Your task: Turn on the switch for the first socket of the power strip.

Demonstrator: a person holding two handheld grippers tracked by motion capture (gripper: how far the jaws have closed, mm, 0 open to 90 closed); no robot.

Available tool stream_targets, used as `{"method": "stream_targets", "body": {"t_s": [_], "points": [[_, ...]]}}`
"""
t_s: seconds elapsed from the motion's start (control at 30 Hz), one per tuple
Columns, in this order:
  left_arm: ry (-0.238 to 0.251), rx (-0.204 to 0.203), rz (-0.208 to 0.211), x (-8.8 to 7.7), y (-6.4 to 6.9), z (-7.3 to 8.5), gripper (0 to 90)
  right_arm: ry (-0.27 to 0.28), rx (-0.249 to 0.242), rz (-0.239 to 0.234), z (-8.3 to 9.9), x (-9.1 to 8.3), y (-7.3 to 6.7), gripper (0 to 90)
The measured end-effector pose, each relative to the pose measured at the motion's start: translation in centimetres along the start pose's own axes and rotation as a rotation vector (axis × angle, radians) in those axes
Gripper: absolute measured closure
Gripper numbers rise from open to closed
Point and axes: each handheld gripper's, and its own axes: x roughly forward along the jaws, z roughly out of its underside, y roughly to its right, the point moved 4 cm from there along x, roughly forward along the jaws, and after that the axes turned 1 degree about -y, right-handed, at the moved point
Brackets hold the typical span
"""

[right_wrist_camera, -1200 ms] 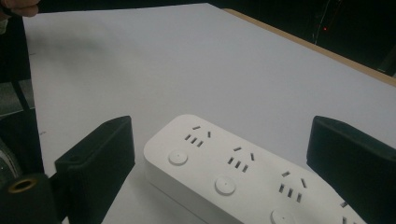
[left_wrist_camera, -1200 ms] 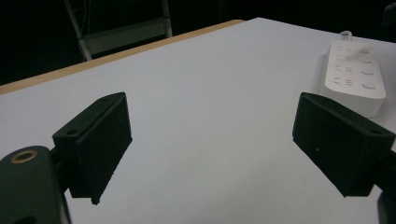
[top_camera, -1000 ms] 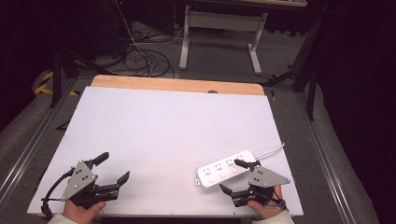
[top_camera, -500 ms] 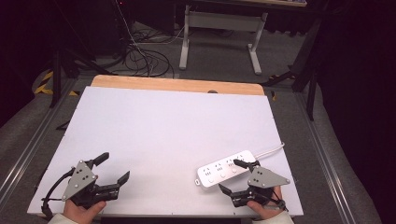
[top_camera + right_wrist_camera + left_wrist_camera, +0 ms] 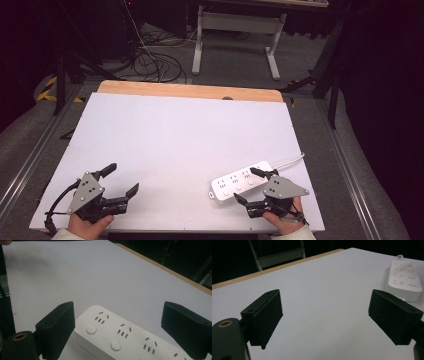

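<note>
White sheeting covers the desk (image 5: 180, 145), with a strip of bare wood along its far edge, and a white power strip (image 5: 242, 180) lies on it near the front right, its cable (image 5: 290, 160) trailing off toward the right edge. From the high view, the left tongs (image 5: 121, 181) sit at the front left corner, well apart from the strip, held by the person's left hand (image 5: 87, 225); the right tongs (image 5: 252, 185) are at the front right in the right hand (image 5: 280, 222), their jaws spread on either side of the strip's near portion. The right gripper view adds what the overhead cannot: the strip's socket slots and round buttons, and both black jaws standing wide, one close against the strip's rounded end, though whether it actually touches is hard to tell. The left gripper view shows its own jaws equally wide apart with bare desk between them, gripping nothing, and the power strip farther off at the upper right, with the wooden edge and a metal frame (image 5: 279, 255) beyond.
</note>
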Motion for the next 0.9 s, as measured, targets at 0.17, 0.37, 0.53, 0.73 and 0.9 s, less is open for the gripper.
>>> {"method": "stream_targets", "body": {"t_s": [0.17, 0.37, 0.53, 0.73, 0.9], "points": [[0.007, -0.004, -0.007, -0.1, 0.0, 0.0, 12.8, -0.012, 0.015, 0.023, -0.6, -0.1, 0.6, 18.4], [0.005, -0.002, -0.01, -0.1, -0.1, 0.0, 13.0, -0.008, 0.031, 0.026, -1.2, -0.4, 1.4, 22.4], [0.003, -0.003, -0.01, 0.0, -0.1, 0.0, 13.0, -0.017, 0.033, 0.032, -1.7, -0.4, 1.9, 23.7], [0.003, -0.003, -0.017, 0.0, -0.2, 0.0, 13.1, -0.009, 0.044, 0.043, -2.5, -0.5, 3.0, 23.7], [0.002, -0.004, -0.015, 0.0, -0.2, 0.0, 13.1, -0.015, 0.048, 0.057, -2.4, -0.8, 3.3, 24.8]]}}
